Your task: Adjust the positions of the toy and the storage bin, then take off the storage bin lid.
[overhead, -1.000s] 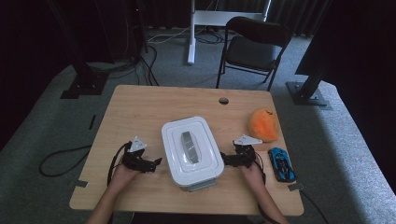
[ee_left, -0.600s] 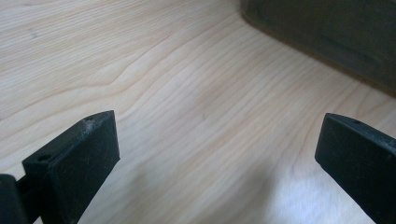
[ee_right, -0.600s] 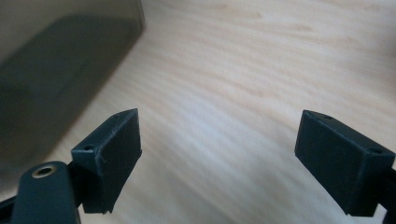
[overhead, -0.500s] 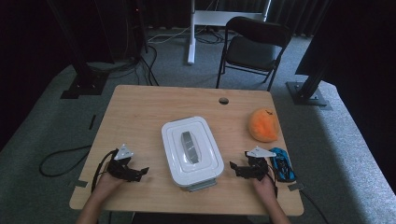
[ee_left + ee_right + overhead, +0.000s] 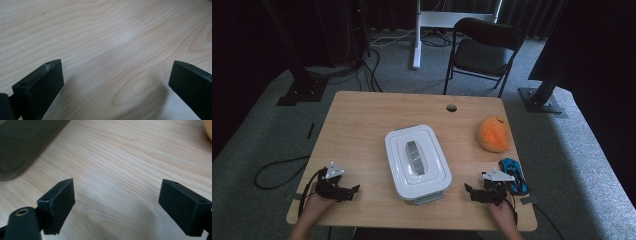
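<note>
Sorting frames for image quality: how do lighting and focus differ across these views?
High view: dim, room dark, table evenly lit, container mildly soft. Left gripper view: bright, wood grain sharp, soft shadows under fingers. Right gripper view: fingers sharp, container corner blurred and dark.

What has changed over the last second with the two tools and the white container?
Both tools have drawn back from the white container's sides toward the table's near edge, left tool and right tool open and empty. Container, orange plush and blue toy car stayed put.
</note>
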Demonstrator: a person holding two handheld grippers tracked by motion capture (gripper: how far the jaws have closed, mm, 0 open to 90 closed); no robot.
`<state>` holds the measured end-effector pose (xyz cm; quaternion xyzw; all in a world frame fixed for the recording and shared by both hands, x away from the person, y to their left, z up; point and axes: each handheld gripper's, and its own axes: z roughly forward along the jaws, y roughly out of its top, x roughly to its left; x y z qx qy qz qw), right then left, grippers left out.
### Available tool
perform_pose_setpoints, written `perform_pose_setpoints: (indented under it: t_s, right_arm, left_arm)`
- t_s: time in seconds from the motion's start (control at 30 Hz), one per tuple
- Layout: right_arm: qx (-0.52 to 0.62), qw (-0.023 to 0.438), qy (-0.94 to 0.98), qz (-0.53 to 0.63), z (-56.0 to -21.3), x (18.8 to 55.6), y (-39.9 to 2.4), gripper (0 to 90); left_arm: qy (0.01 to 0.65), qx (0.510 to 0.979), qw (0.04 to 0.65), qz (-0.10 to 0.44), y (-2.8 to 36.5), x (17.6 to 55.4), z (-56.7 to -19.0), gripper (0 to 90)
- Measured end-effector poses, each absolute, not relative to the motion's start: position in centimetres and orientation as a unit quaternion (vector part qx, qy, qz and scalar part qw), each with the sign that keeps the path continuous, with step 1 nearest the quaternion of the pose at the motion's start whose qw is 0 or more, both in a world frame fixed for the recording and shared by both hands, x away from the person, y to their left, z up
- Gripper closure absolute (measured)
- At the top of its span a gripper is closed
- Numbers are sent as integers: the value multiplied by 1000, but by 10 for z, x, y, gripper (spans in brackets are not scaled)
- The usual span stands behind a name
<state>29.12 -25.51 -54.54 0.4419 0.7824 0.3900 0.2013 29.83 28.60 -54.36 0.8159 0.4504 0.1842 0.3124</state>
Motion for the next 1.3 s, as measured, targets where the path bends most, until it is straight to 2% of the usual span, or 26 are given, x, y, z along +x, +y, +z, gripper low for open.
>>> perform_pose_setpoints:
  t_s: [0.07, 0.33, 0.4, 1.3]
  right_arm:
    - [436, 192, 788, 391, -547, 291, -258, 124]
    - [456, 209, 796, 339, -550, 298, -254, 127]
    - [456, 192, 798, 345, -550, 300, -255, 128]
    - [452, 192, 800, 345, -550, 300, -253, 125]
  left_arm:
    - [456, 814, 311, 183, 289, 297, -545, 4]
    - [458, 809, 315, 189, 292, 294, -546, 8]
    - [458, 809, 316, 189, 292, 294, -546, 8]
    - [456, 815, 313, 175, 290, 292, -544, 19]
